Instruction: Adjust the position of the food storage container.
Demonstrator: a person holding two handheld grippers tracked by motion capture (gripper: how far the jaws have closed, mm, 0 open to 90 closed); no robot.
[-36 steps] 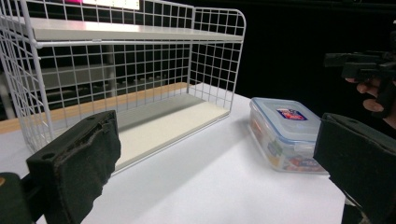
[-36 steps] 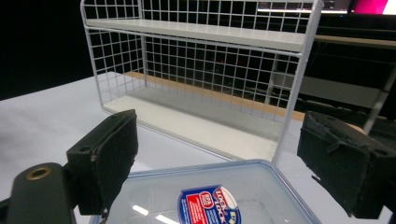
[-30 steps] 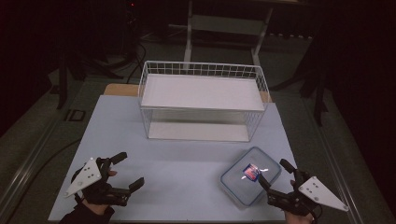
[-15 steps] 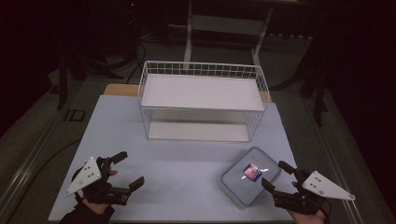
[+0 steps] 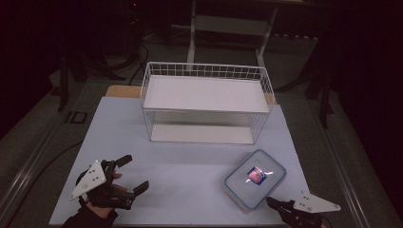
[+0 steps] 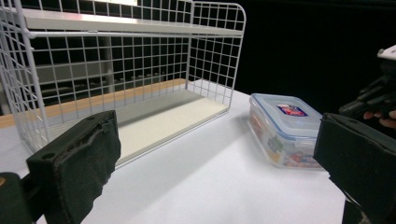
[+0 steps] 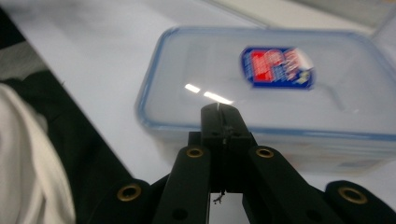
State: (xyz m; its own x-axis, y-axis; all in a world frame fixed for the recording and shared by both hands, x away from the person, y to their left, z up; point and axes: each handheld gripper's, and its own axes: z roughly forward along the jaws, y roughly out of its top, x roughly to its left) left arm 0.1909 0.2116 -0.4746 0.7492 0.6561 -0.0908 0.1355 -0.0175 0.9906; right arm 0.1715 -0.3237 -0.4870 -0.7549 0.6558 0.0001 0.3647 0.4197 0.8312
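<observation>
You see the clear, blue-rimmed lidded box with a red-blue label lying flat, lid on, lower right of the high view.

High view overhead; gripper views low, sharing container.

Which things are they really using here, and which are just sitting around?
In use:
plastic box
right gripper, shut, nothing between its fingers, right by the box
wire shelf, perhaps

Just there:
left gripper, open, holding nothing
white table
</observation>
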